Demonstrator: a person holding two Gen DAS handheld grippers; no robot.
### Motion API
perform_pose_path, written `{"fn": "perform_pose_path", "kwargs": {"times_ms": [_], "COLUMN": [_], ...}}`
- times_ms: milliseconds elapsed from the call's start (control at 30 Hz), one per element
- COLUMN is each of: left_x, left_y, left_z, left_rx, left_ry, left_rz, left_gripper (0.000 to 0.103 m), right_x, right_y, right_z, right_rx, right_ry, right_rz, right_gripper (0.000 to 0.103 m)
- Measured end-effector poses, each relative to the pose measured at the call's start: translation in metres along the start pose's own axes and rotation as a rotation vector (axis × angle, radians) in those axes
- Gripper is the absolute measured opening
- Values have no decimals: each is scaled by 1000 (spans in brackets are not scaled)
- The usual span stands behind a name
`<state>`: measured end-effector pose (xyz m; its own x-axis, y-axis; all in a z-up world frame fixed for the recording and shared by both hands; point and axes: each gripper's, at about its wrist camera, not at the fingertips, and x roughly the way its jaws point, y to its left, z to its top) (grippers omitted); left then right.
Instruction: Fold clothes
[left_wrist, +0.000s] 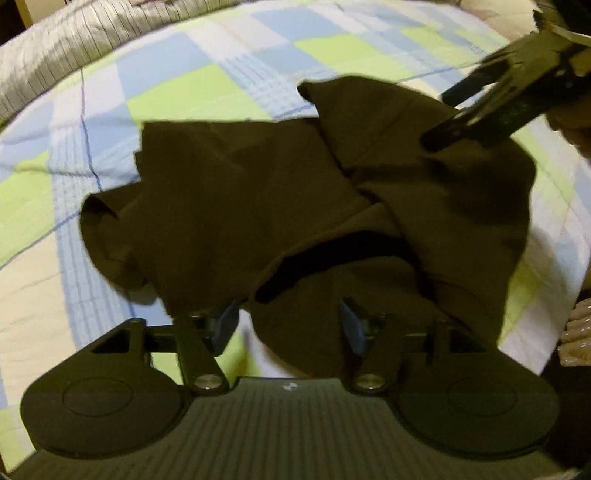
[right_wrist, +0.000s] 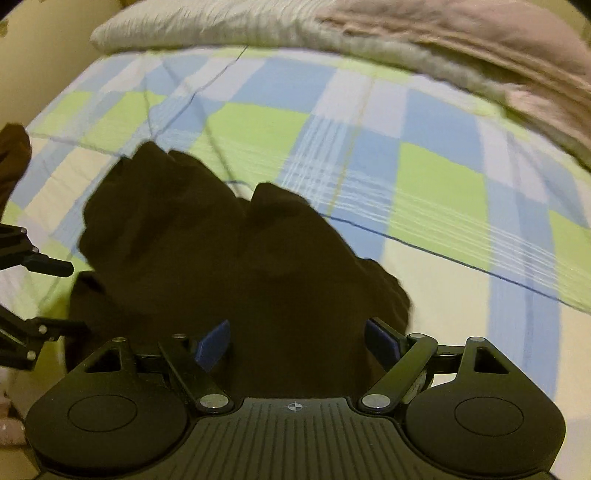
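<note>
1. Left wrist view: the left gripper (left_wrist: 288, 325) stands partly open, gripping nothing; the dark garment (left_wrist: 295, 206) lies crumpled just ahead on the checked bedspread (left_wrist: 184, 85), apparently dropped for folding.
2. Right wrist view: the right gripper (right_wrist: 299, 343) gapes wide over the garment (right_wrist: 207, 251), pads clear.

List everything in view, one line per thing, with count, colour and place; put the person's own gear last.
garment: one, dark brown, rumpled in a heap on the bed, partly between the open jaws of both grippers.
bedsheet: one, checked blue, green and white, spread under the garment.
blanket: one, grey and pinkish, bunched along the far edge of the bed.
left hand-held gripper: one, black with blue pads, open, over the near edge of the garment.
right hand-held gripper: one, black with blue pads, open wide, over the garment's other side.
</note>
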<state>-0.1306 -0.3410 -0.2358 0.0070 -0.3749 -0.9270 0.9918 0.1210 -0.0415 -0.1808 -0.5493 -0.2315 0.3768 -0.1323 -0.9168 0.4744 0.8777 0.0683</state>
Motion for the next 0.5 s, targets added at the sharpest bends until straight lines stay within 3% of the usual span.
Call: {"fn": "perform_pose_path", "kwargs": {"times_ms": [33,67,100,200,367,467,500], "left_x": [3,3,-1,-27,-67,-64,-61], "left_y": [-4,-9,-18,-54,-127,-145,-146], "left_z": [1,3,4,11,22,26,28], "left_rx": [-12,-24,-31,6,103,110,106], "left_ry": [18,30,31,18,35,61,66], "left_rz": [-9,-16,-22,-83,-292,-311,-302], "left_gripper": [15,9,7,6,7,16,32], "right_x": [14,24,25,-17,-118,-144,-148], "right_y": [-4,-9,-15,-48,-144,-196,-214], "right_z": [1,0,-1,-12,-69,-129,-151], "right_rx": [-14,-37,-66,-86,105,225,293], "right_ry": [27,60,72,14,-35,46,79], "right_rz": [40,68,97,144,65,-76,-128], "right_gripper": [64,18,10,10,9,7,7]}}
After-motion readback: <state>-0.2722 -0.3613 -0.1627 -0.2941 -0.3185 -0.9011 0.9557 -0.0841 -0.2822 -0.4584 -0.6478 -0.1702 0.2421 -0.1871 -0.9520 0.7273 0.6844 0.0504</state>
